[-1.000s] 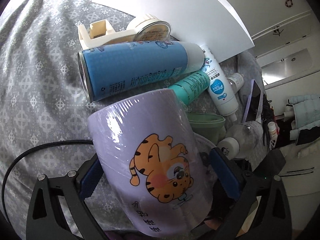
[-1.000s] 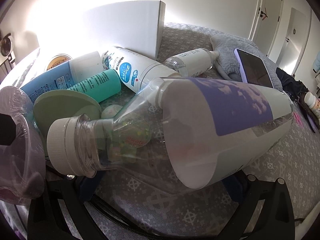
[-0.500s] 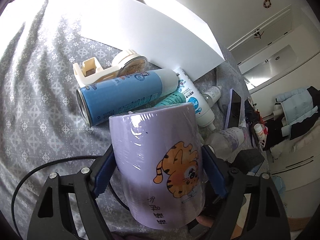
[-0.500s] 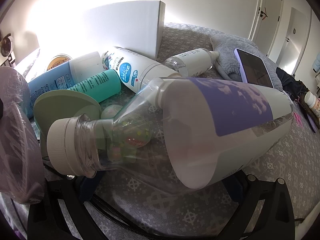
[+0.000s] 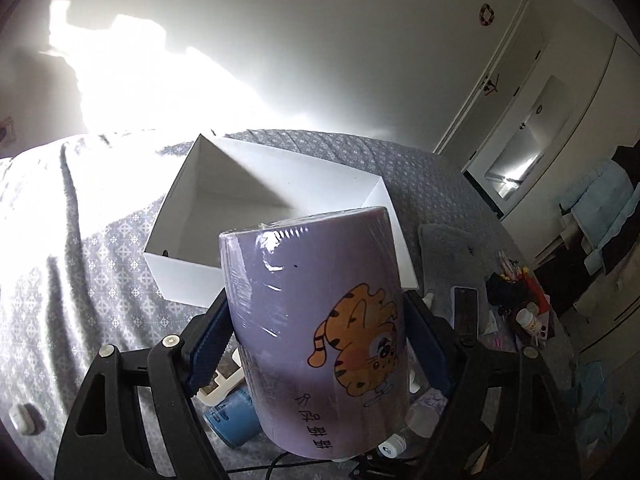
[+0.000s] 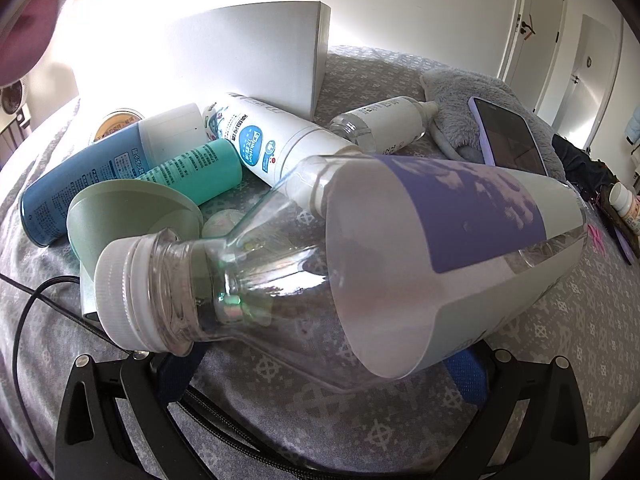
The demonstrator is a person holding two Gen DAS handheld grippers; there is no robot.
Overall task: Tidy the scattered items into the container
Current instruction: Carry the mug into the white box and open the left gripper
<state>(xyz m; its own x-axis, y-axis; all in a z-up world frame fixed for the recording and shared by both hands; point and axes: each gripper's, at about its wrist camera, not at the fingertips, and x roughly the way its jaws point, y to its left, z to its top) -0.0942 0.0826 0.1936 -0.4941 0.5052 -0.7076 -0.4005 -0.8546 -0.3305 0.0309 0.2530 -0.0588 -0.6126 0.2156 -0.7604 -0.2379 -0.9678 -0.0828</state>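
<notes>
My left gripper is shut on a purple tiger mug wrapped in film and holds it high over the bed, in front of the open white box. My right gripper is low over the bed with a clear plastic bottle with a purple label lying between its fingers; whether they press on it I cannot tell. Beyond it lie a blue spray can, a teal tube, a white bottle, a small clear bottle and a green lid.
The white box's side wall stands behind the pile. A phone lies on a grey plush at the right. A black cable runs at the left. The bed's right edge drops to a cluttered floor.
My left gripper has lifted the purple mug up from the pile and raised its view to the white box. The right gripper and bottle have not moved.
</notes>
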